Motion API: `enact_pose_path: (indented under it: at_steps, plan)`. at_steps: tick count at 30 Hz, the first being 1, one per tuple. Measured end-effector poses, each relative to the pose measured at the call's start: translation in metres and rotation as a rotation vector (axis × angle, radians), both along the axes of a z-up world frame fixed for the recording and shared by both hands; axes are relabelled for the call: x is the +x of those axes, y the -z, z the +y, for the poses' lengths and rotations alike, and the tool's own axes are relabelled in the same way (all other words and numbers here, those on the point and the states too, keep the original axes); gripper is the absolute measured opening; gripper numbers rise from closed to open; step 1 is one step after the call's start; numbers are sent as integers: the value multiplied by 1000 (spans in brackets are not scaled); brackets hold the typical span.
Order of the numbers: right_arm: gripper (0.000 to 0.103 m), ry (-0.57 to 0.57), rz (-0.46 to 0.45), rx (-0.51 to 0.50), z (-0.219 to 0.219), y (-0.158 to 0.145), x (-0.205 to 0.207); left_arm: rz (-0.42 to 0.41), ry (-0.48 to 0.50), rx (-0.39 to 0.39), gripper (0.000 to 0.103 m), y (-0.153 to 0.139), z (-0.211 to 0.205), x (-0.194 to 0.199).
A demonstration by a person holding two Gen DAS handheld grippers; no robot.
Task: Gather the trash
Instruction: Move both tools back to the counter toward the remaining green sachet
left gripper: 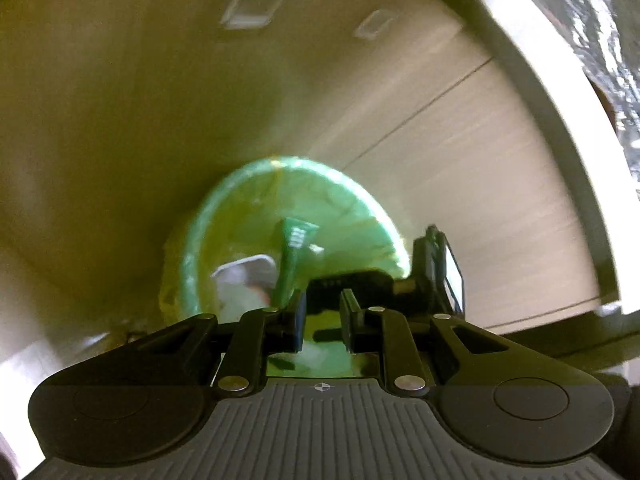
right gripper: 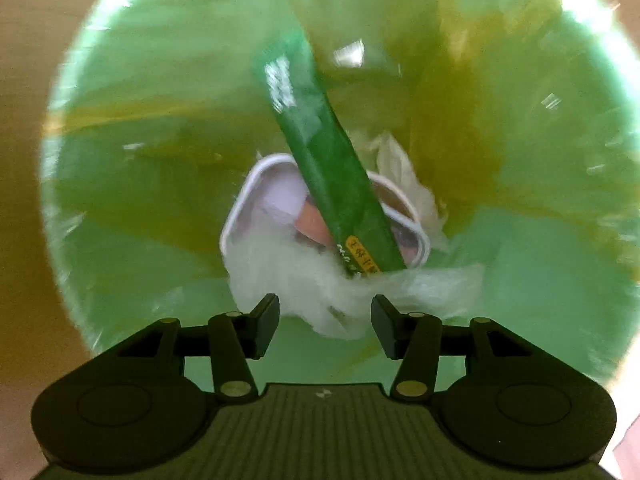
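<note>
Directly over the green-lined bin (right gripper: 120,160), the right gripper (right gripper: 325,320) is hanging with jaws apart and nothing between them. Inside, a long green packet (right gripper: 328,168) is leaning across a white tray (right gripper: 244,200) and crumpled tissue (right gripper: 288,280). Left gripper (left gripper: 323,316) is hovering beside the bin, jaws slightly apart and empty.

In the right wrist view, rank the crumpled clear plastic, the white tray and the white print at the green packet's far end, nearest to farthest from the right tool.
1. Crumpled clear plastic: just beyond the right tool.
2. White tray: behind it, centre.
3. White print on the green packet: farthest, upper centre.
</note>
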State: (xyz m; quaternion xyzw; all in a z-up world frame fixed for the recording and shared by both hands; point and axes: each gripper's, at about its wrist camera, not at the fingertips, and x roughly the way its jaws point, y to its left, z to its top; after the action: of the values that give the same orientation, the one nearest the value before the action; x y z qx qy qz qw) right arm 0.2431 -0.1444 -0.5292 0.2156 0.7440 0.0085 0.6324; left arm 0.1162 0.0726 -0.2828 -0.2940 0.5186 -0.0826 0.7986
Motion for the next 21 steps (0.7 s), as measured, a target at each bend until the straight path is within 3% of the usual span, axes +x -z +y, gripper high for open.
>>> enact_pose_path:
  at_steps: [5, 10, 13, 16, 19, 21]
  plan:
    - [51, -41, -75, -11, -6, -75, -23, -75, 158, -51, 21, -57, -12, 33]
    - [51, -204, -354, -78, 2, -210, -29, -172, 240, -60, 21, -134, -24, 73]
    - [54, -263, -517, -94, 7, -288, -25, -252, 227, -23, 21, -182, -18, 95]
    - [62, -239, -651, -103, 6, -345, -22, -336, 195, 20, 21, -217, -3, 109]
    - [63, -206, -744, -110, 13, -388, -19, -382, 138, 81, 21, -233, 25, 121]
    - [63, -249, -805, -143, 25, -419, -13, -345, 80, 117, 21, -233, 46, 131]
